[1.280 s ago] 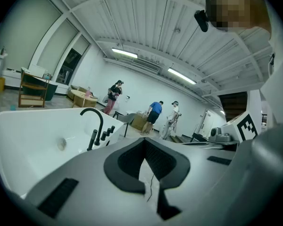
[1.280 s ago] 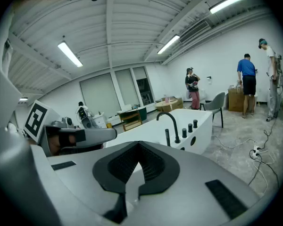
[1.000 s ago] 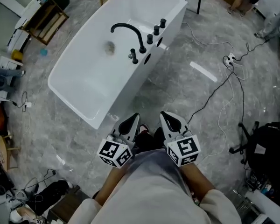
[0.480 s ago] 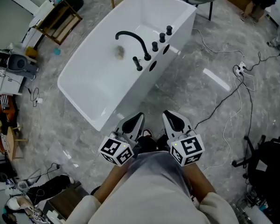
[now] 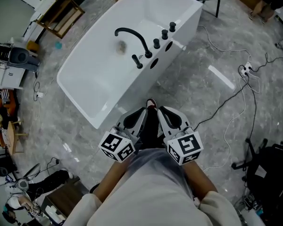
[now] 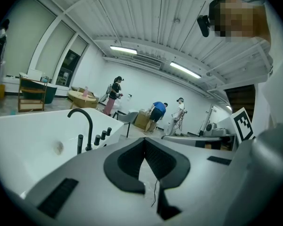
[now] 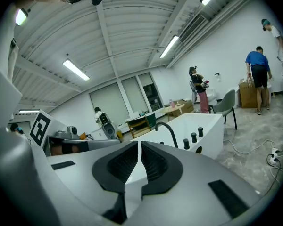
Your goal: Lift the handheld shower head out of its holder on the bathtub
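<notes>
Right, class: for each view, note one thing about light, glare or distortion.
Head view: even light, a bright glare streak on the floor near the bathtub. Left gripper view: fisheye bends the ceiling, corners go black. Right gripper view: same bending; the ceiling lamps burn out white.

The left gripper and right gripper are grey shells with black ribbed pads, each bearing a black-and-white marker cube. At the lower middle of the frame, the person wears a grey top with cream sleeves.
</notes>
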The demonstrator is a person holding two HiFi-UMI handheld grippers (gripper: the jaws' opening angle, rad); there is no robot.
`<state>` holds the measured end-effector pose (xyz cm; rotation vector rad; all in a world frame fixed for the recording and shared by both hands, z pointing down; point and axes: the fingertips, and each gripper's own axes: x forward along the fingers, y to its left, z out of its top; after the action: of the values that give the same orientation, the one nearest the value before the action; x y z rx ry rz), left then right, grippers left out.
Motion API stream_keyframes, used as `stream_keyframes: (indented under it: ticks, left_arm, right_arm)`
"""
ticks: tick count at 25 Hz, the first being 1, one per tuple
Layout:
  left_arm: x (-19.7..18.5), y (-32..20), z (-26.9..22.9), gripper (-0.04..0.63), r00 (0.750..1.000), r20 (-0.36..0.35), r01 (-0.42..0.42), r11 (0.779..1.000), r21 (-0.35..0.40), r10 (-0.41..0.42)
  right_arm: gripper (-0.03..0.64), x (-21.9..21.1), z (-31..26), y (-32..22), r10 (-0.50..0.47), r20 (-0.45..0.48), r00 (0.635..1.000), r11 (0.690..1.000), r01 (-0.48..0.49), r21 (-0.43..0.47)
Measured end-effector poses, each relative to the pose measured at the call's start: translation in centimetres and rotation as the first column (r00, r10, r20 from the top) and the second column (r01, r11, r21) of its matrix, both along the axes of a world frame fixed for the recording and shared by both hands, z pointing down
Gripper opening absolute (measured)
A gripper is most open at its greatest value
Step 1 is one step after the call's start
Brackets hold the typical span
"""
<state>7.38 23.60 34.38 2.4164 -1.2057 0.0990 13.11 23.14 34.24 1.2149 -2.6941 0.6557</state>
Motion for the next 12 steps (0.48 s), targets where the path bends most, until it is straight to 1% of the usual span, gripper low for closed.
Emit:
stream_keyframes:
  ticks: [5, 12]
  left_arm:
    - [0.0, -3.5, 0.9, 0.005, 1.0, -0.01, 0.002, 1.0, 0.002, -0.002]
    - [-1.8, -9.5, 1.8, 0.005, 1.0, -0.022, 0.002, 1.0, -0.002, -0.002]
  right_arm:
    - [0.02, -0.2, 0.6, -3.4, 0.028, -0.018, 0.999, 1.0, -0.028, -0.004]
    - [0.021, -2.6, 1.1, -9.2, 0.004, -0.043, 0.999, 1.0, -0.005, -0.02]
